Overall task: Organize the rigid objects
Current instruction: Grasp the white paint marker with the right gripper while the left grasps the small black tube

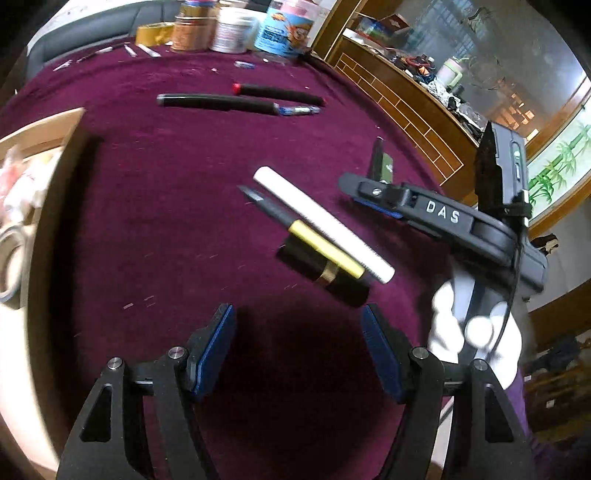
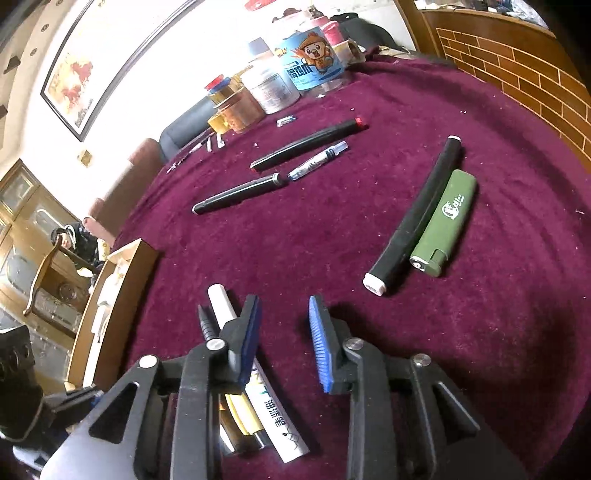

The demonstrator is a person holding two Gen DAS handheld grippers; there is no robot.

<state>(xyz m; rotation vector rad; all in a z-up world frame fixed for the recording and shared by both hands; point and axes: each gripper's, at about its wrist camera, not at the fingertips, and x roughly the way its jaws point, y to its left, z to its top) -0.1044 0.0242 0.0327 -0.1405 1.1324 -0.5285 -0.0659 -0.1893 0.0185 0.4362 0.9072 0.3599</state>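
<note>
we see a wooden box (image 2: 110, 295) at the edge of the tabletop (image 2: 480, 350), which is covered in a dark red cloth; pale things lie inside the box, but they are too blurred for us to name. at the far edge stand a blue-labelled tub (image 2: 314, 62), a white jar (image 2: 269, 88) and a roll of tape (image 1: 155, 33).

our left claw (image 1: 299, 347) hangs with its jaws apart and nothing between them, above a cluster of a white marker (image 1: 321, 221), a yellow and black pen (image 1: 295, 225) and a black tube with a gold band (image 1: 325, 277), which lie side by side and partly stacked. our right claw (image 2: 284, 339) also has its jaws parted over bare cloth, holding nothing, with that cluster just beside its left finger.

only the right wrist view shows clearly a green lighter (image 2: 447, 225) lying against a black marker with white ends (image 2: 417, 218). both views show a black pen with a red end (image 2: 306, 144) and an uncapped pen (image 2: 240, 192) farther back. only the left wrist view shows the gloved hand (image 1: 476, 332) gripping the right tool.
</note>
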